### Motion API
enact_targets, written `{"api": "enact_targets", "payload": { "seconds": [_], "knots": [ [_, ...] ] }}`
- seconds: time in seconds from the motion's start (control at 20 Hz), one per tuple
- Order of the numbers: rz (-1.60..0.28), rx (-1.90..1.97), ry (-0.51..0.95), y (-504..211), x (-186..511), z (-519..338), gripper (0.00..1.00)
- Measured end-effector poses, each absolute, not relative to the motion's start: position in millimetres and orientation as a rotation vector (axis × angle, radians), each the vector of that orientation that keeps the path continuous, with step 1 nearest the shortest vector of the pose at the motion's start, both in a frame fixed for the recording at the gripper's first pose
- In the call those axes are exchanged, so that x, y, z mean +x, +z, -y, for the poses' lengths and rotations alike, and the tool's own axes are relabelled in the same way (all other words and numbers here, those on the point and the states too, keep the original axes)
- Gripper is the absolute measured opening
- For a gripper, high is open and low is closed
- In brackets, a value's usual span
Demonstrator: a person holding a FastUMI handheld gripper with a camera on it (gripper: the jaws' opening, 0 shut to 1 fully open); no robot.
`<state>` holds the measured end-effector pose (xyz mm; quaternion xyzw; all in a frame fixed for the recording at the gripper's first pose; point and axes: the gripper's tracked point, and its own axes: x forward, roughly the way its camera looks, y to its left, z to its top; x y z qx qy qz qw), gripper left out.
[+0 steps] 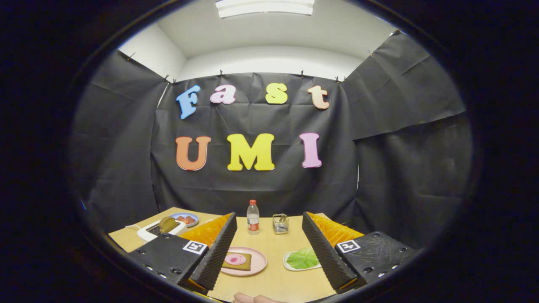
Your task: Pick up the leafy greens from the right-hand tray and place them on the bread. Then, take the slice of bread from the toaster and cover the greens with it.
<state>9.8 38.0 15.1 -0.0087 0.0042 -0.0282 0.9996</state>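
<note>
Gripper view, our reading of the table: the leafy greens lie flat on a small white tray on the wooden table, just inside the right finger, whose ribbed face covers the tray's right end. To the left of the tray, well apart from it, we see a pink plate carrying a slice of brown bread topped with a round pink slice of something; the left finger overlaps the plate's left rim. The gripper is spread wide and holds nothing, with plate and tray both lying in the gap between its fingers. Beyond the left finger we note a white toaster with a second slice of bread standing up out of its slot, and just behind it a blue plate with some reddish food. Farther back, near the table's far edge, stand a clear water bottle and, beside it, a small glass holder whose contents we cannot make out. At the near table edge, fingertips of a hand are visible.
</note>
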Motion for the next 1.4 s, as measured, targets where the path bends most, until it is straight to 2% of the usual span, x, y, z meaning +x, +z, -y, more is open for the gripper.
{"api": "enact_targets", "payload": {
  "seconds": [0.55,0.85,1.25,1.4],
  "knots": [
    [-0.151,-0.028,-0.206,-35,73,36,0.96],
    [-0.281,-0.094,-0.277,-93,114,78,0.97],
    [-0.457,-0.075,-0.296,-160,177,117,0.95],
    [-0.531,-0.035,-0.261,-186,198,121,0.95]
  ]
}}
